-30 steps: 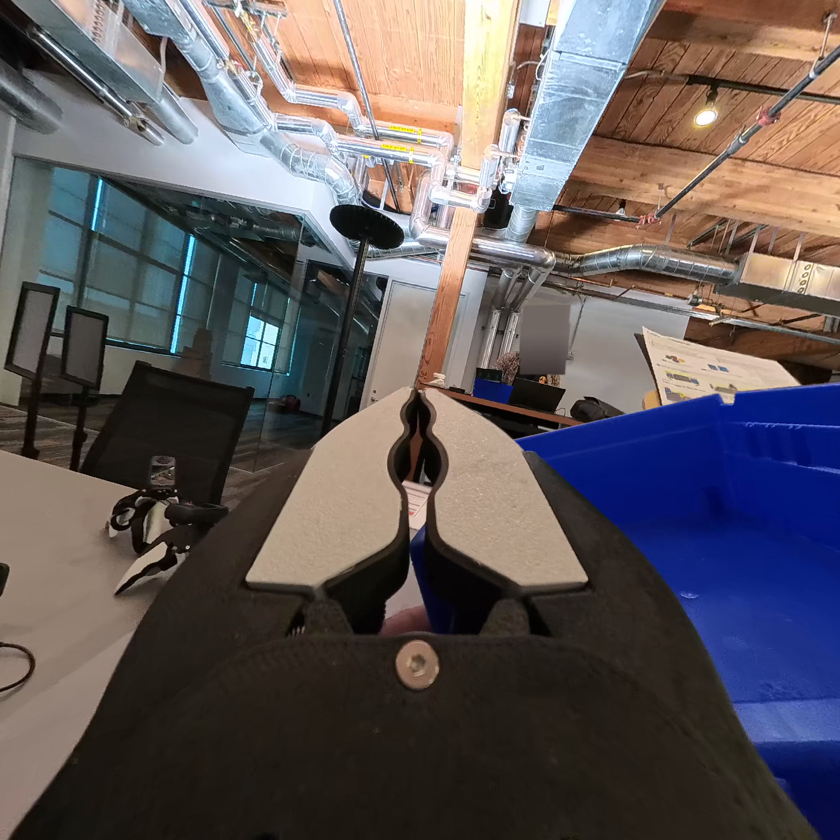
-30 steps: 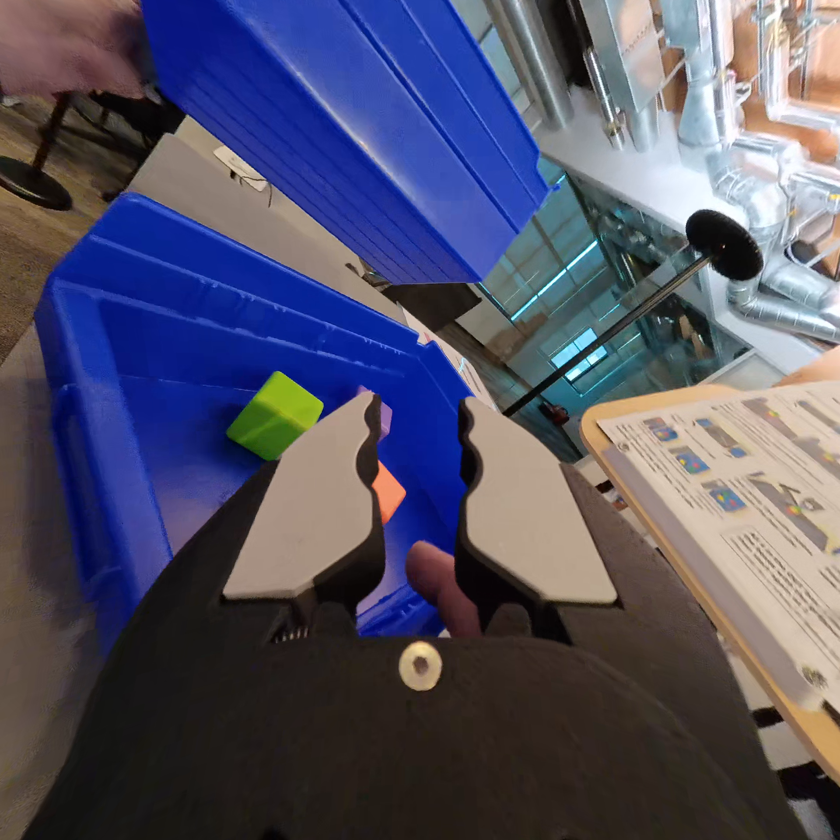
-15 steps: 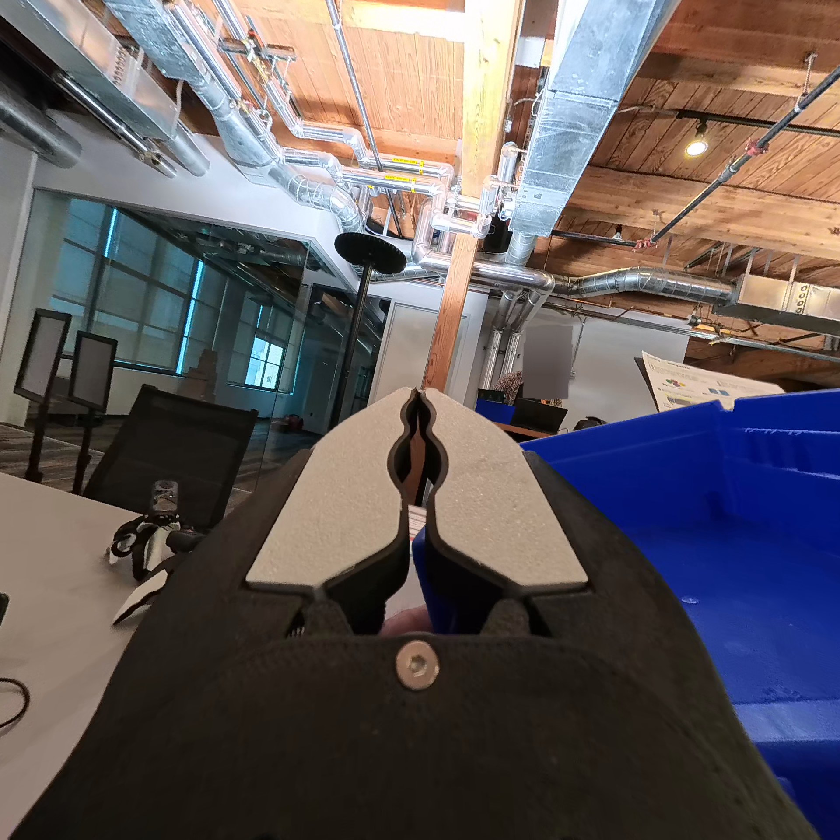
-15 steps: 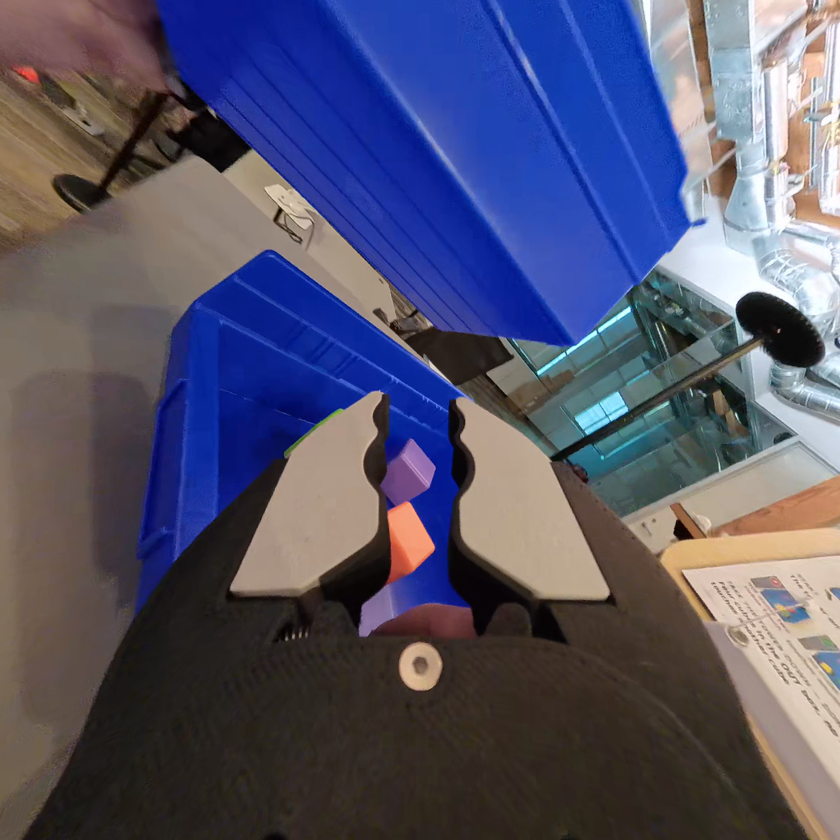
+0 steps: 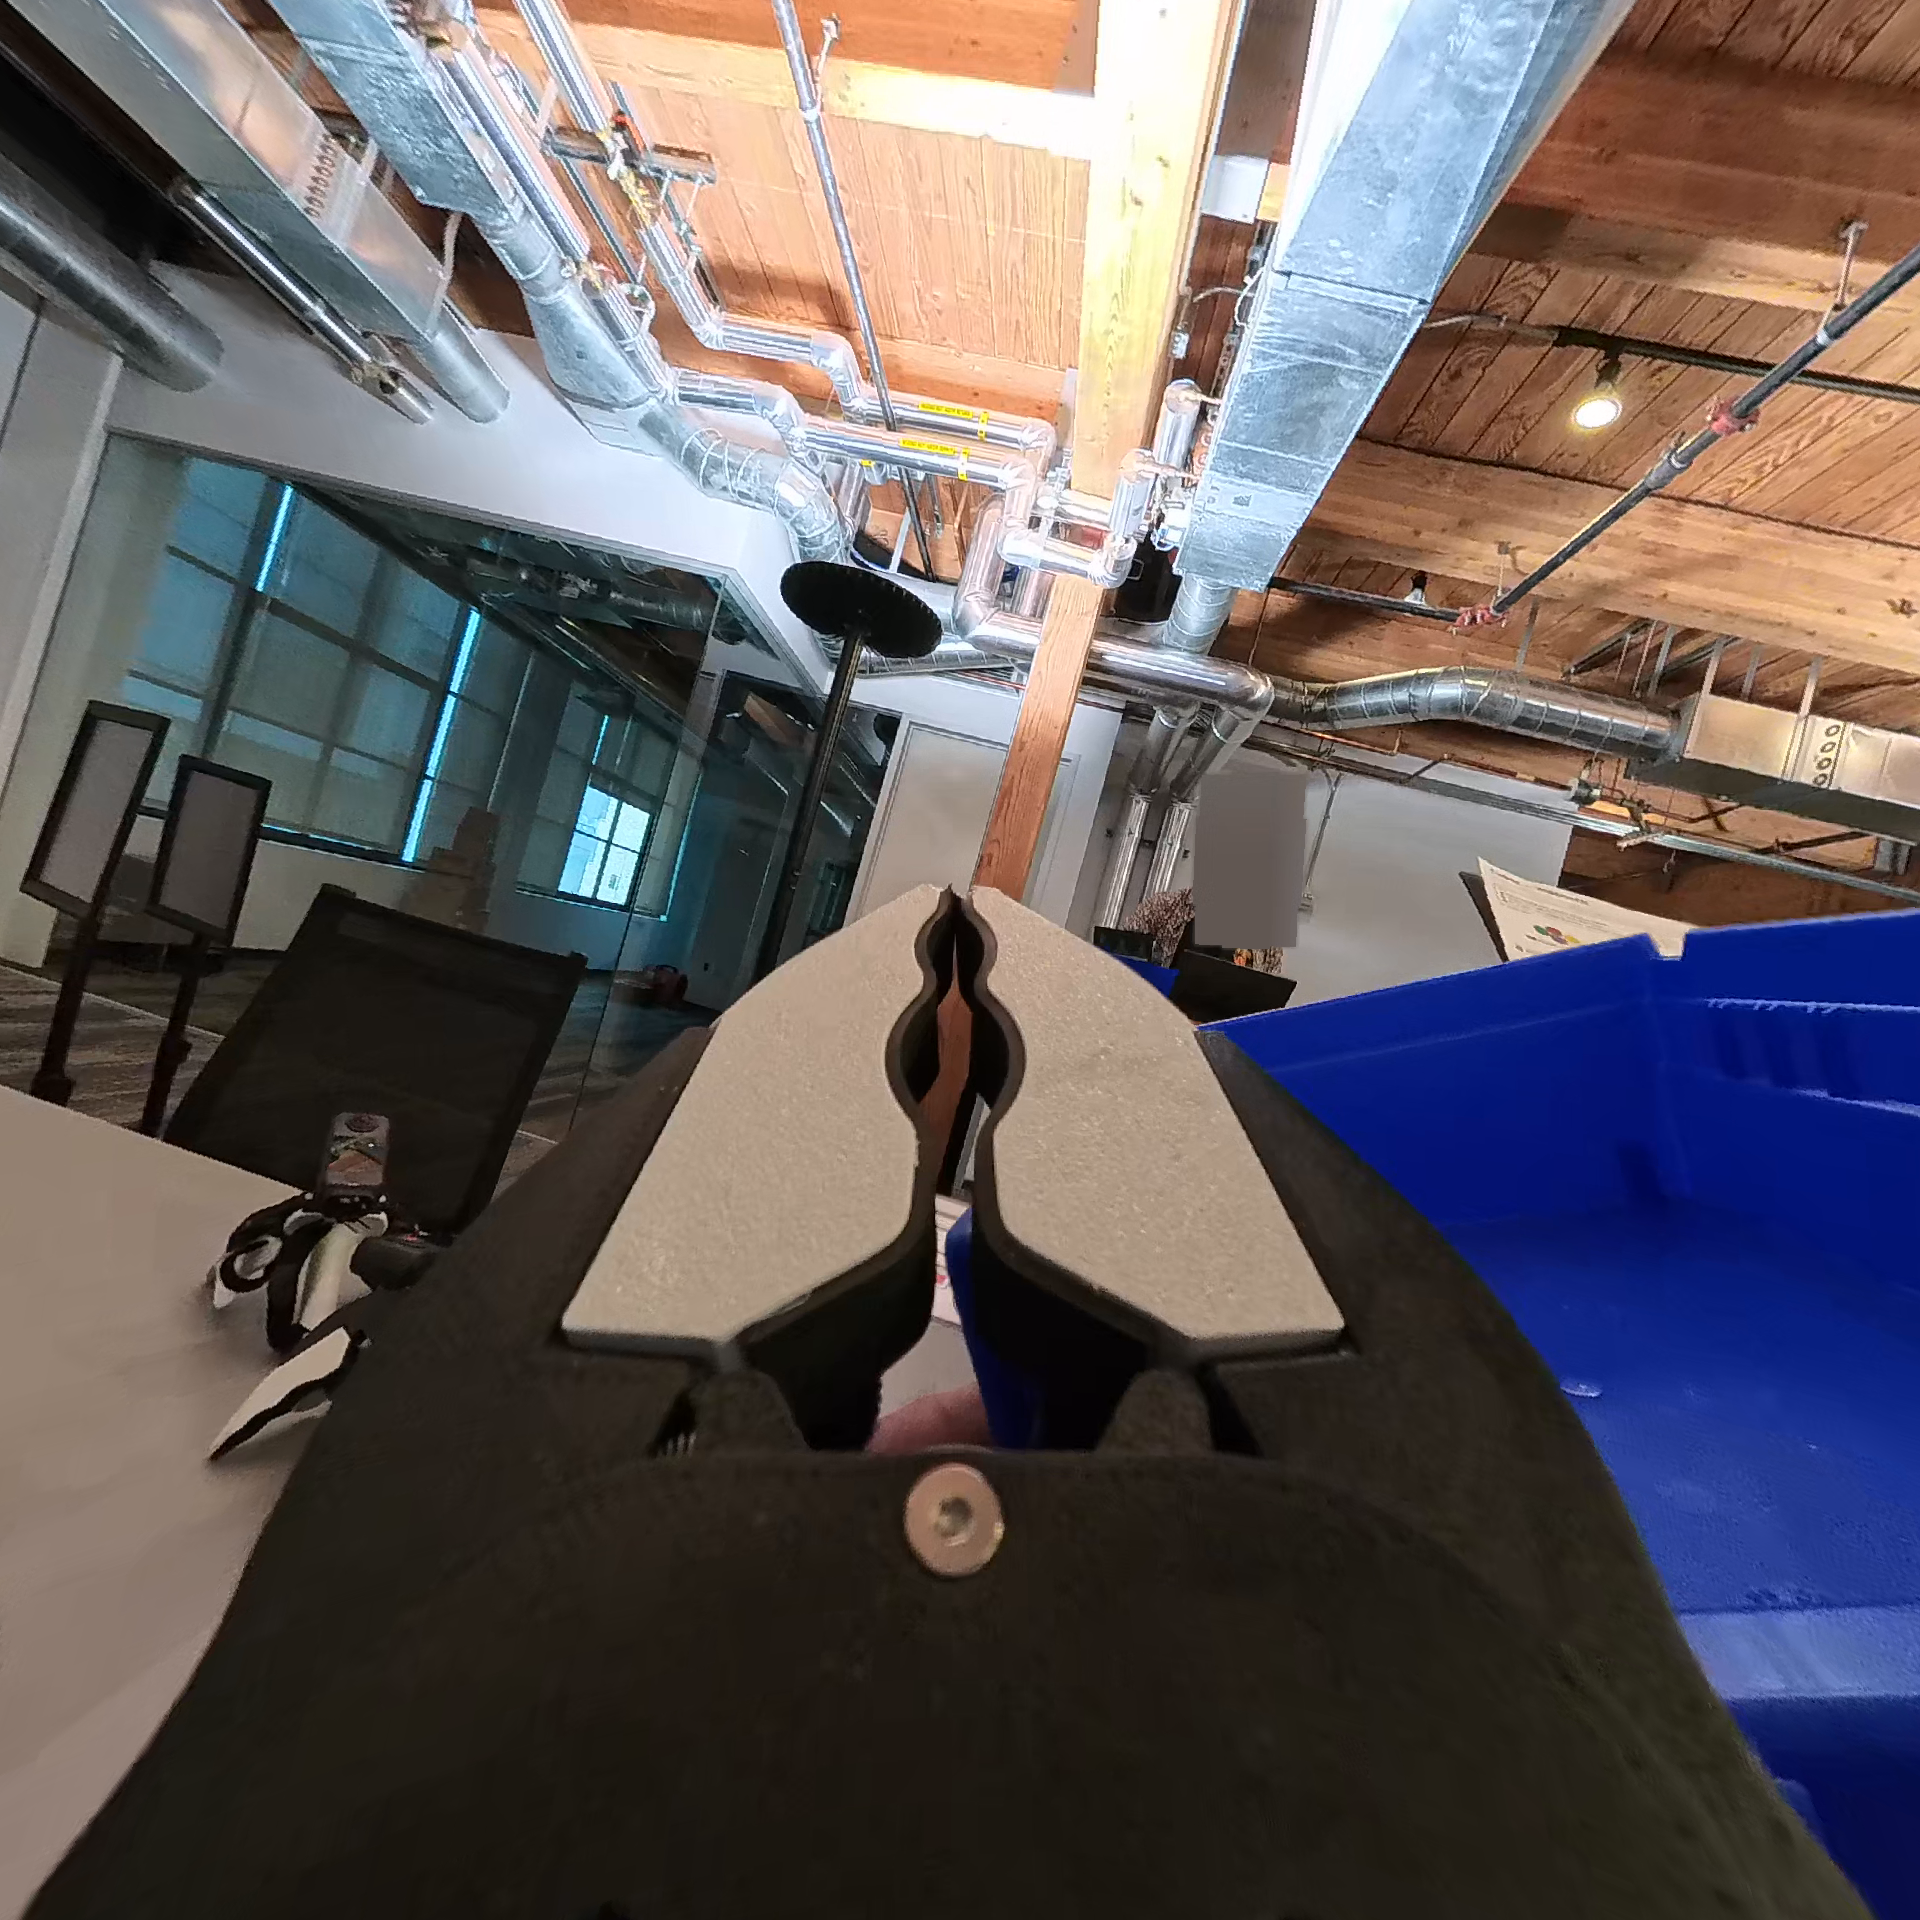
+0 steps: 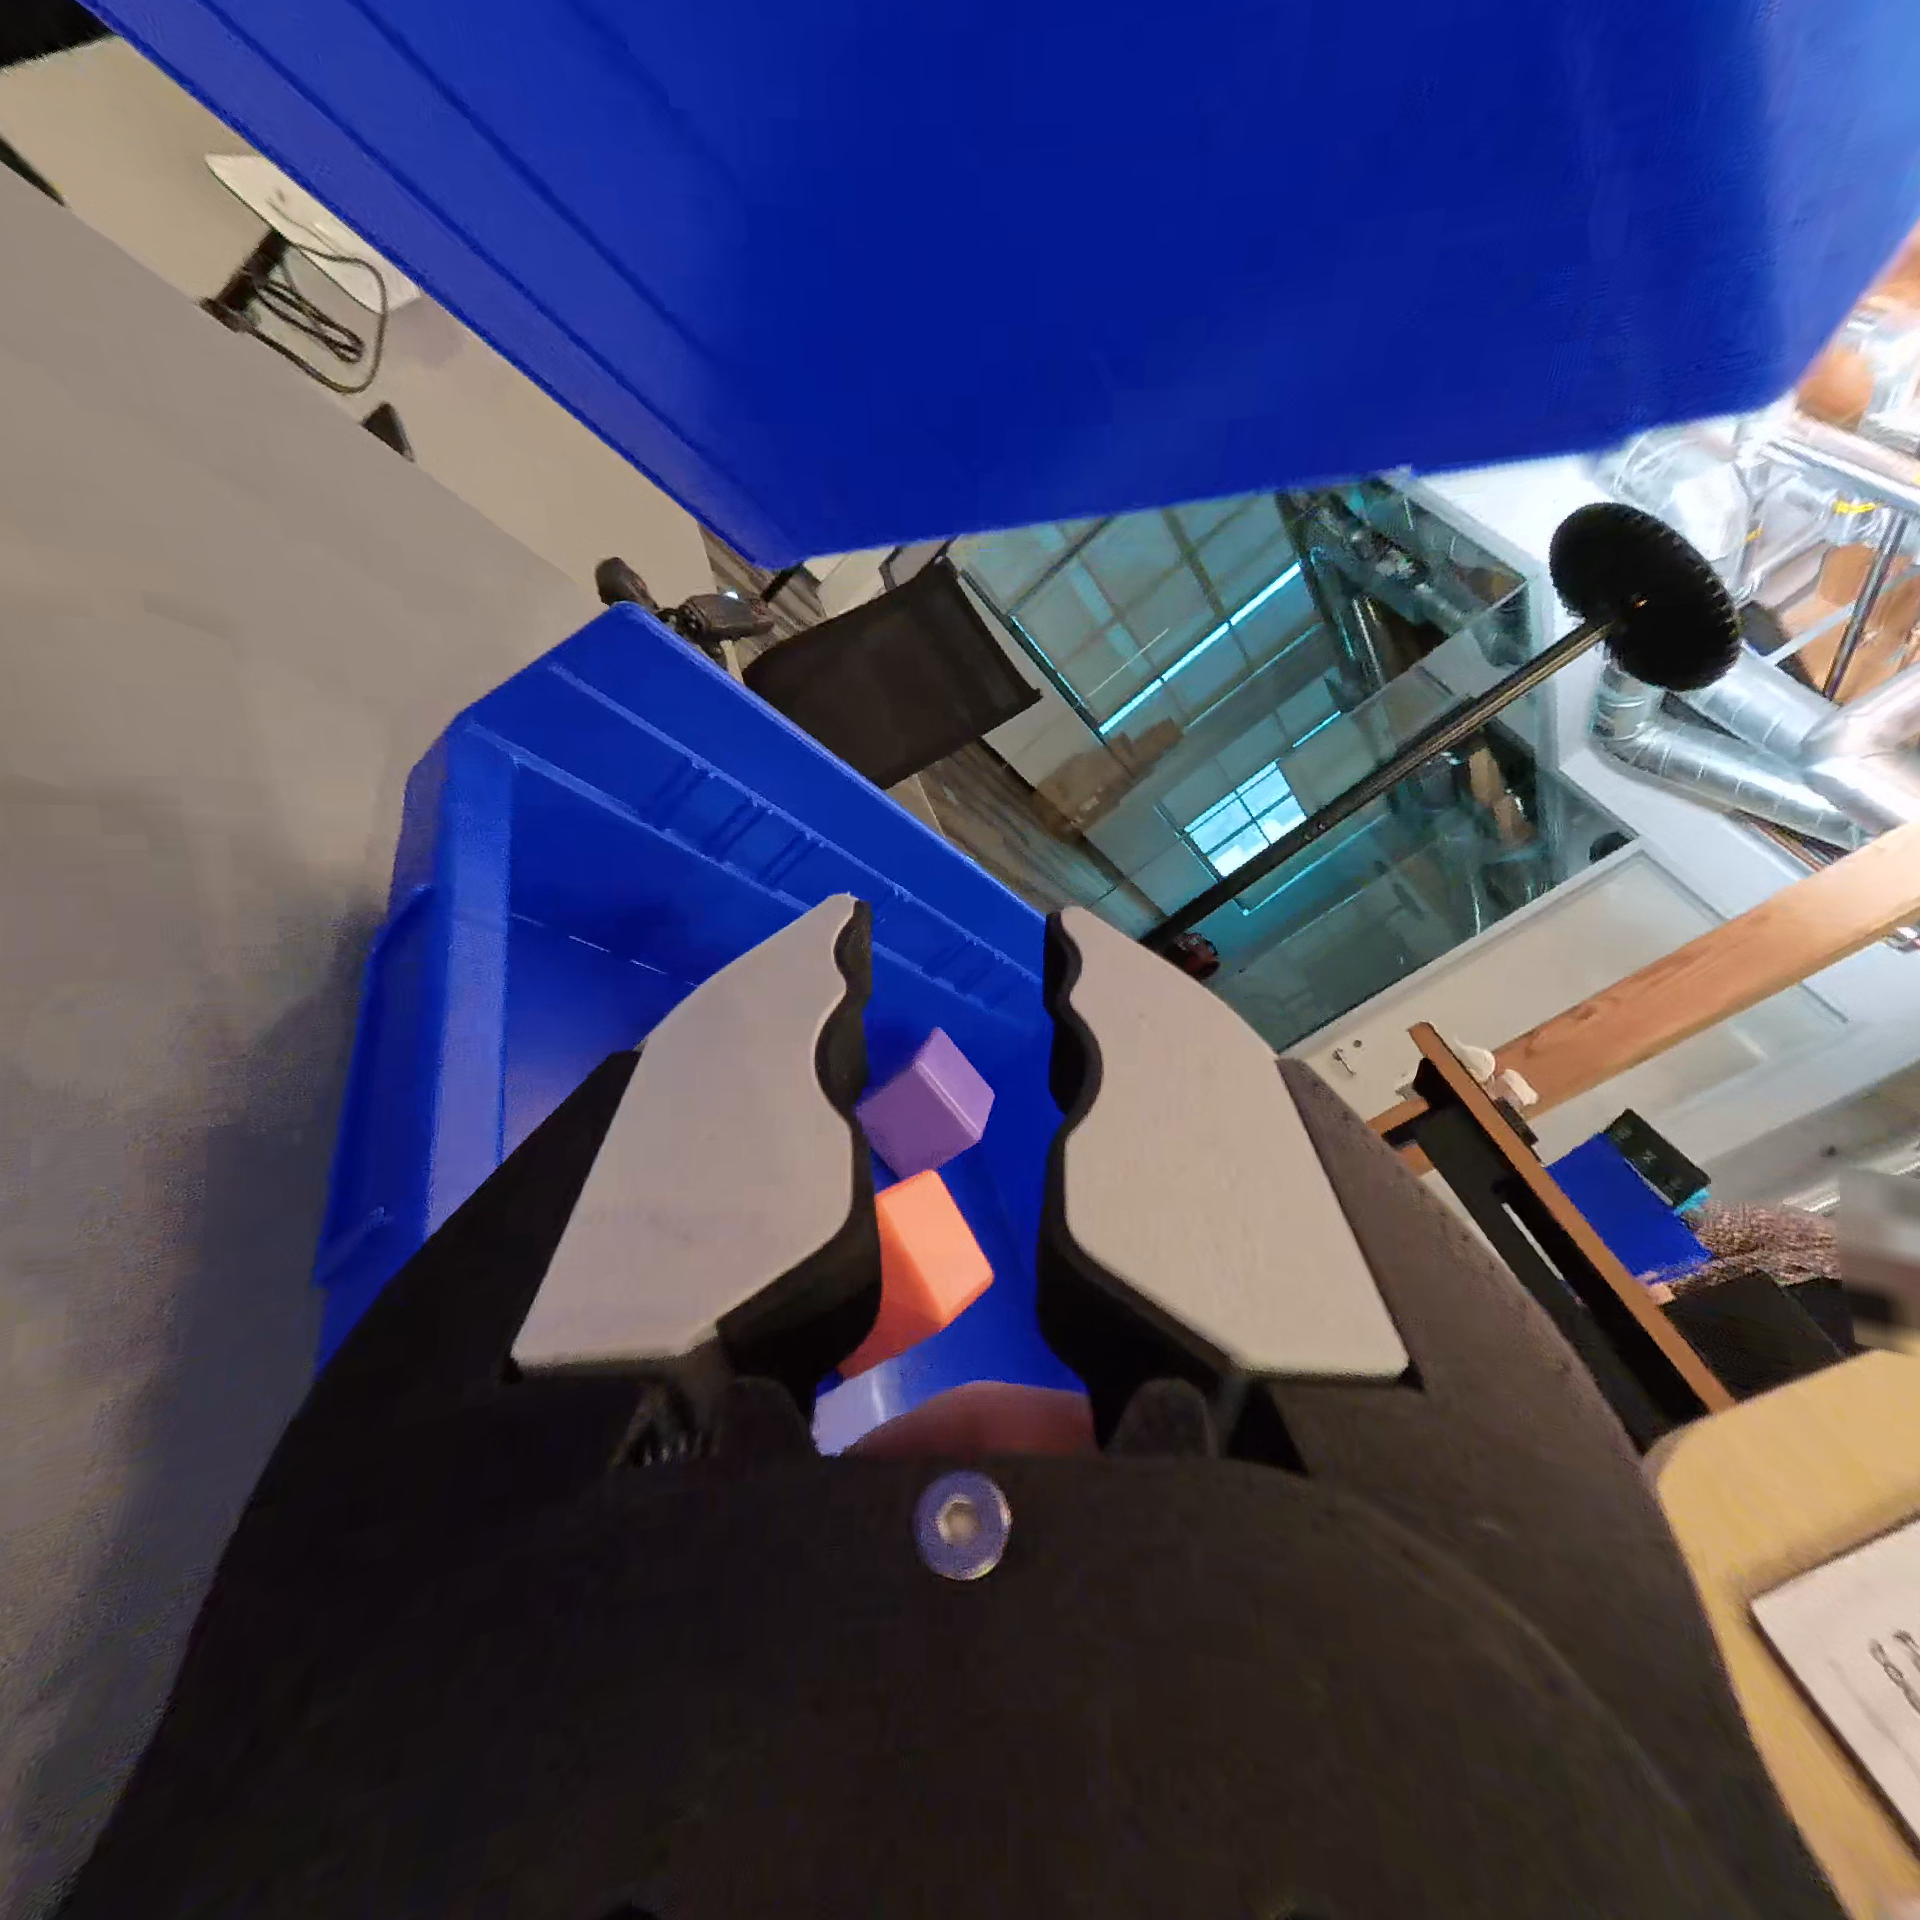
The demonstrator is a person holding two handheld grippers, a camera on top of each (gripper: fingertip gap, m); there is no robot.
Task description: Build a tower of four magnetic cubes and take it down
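Presently, the left tongs (image 5: 954,925) are seen clenched, their tips meeting with nothing gripped between them, and they are angled upward toward the wooden ceiling (image 5: 935,208). Just to their right, a blue bin (image 5: 1662,1195) is seen at close range, its inside appearing bare where visible. To their left, a grey tabletop (image 5: 94,1403) is shown, on which a small black-and-white device (image 5: 312,1247) lies, with a black chair (image 5: 416,1049) behind it. The right tongs (image 6: 951,961) are held released, with a clear gap between the fingers, and are pointed down into a second blue bin (image 6: 457,1039) resting on the tabletop (image 6: 156,727). Through that gap a purple cube (image 6: 925,1101) and an orange cube (image 6: 925,1257) are seen lying inside the bin, close together; whether they touch cannot be told. Above, another blue bin (image 6: 935,260) is tilted overhead. A wooden board (image 6: 1766,1558) carrying a printed sheet is seen at the right.
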